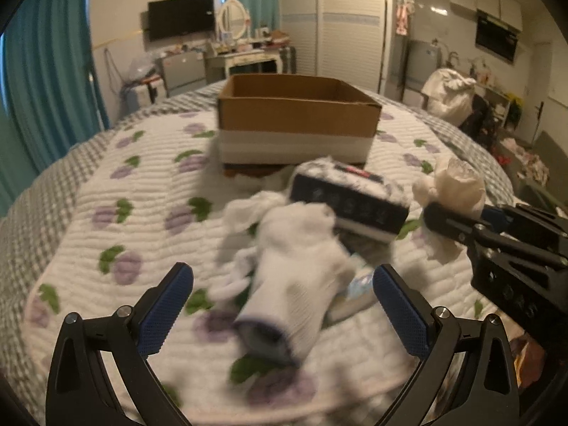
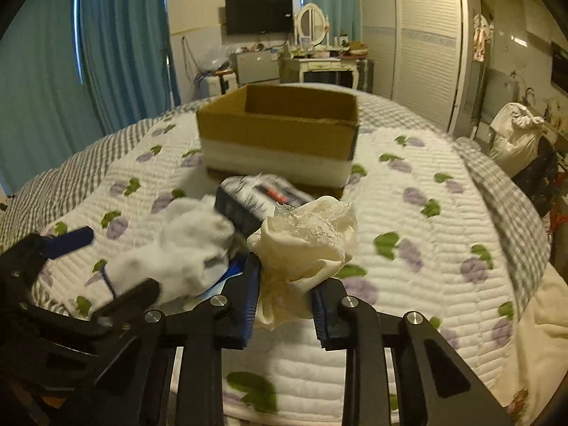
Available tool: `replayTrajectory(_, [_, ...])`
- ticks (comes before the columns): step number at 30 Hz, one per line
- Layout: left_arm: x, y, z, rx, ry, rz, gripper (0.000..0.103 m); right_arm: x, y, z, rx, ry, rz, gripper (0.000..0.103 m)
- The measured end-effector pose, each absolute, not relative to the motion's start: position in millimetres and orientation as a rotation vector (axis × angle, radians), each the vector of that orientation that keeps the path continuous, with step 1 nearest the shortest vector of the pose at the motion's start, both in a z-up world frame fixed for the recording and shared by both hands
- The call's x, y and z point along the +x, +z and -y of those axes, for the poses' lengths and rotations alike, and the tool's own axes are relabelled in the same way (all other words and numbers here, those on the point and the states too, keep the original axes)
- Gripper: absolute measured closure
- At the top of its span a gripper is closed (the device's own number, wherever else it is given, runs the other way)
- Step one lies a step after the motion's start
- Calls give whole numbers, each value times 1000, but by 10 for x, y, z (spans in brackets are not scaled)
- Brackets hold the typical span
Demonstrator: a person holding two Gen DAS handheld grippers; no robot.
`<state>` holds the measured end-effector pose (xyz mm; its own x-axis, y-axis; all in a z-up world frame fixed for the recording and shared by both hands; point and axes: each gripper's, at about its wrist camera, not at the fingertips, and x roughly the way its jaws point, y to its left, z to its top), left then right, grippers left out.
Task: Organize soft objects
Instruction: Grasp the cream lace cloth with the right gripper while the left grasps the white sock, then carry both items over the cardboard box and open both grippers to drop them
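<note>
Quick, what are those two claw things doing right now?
Left gripper: open, holding nothing, a white sock between its fingers.
Right gripper: closed on a cream lace cloth.

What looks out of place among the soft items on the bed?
A hard dark rectangular box lies tilted among the socks, partly under the white sock and in front of the cardboard box. The right gripper holds a cream lace-trimmed cloth; the left gripper is open.

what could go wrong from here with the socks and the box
The right hand-held gripper pinches only the lower end of the cream lace-trimmed sock; its loose top might slip free or catch the cardboard box rim. The open left hand-held gripper straddles a white sock lying against a dark packet, so closing may grab both.
</note>
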<state>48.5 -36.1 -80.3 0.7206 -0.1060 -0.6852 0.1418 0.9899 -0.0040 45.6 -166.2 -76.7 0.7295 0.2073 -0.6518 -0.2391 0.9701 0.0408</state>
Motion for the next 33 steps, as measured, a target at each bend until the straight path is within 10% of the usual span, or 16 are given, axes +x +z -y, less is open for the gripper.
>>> replayTrajectory(3, [681, -905, 465, 61, -170, -805, 1, 490, -721, 1698, -40, 239, -704, 77])
replayTrajectory(13, [787, -1148, 338, -1, -222, -911, 51, 565, -843, 1700, -42, 238, -740, 77])
replayTrajectory(33, [884, 228, 292, 2, -212, -616, 54, 817, 436, 1475, -106, 434, -536, 77])
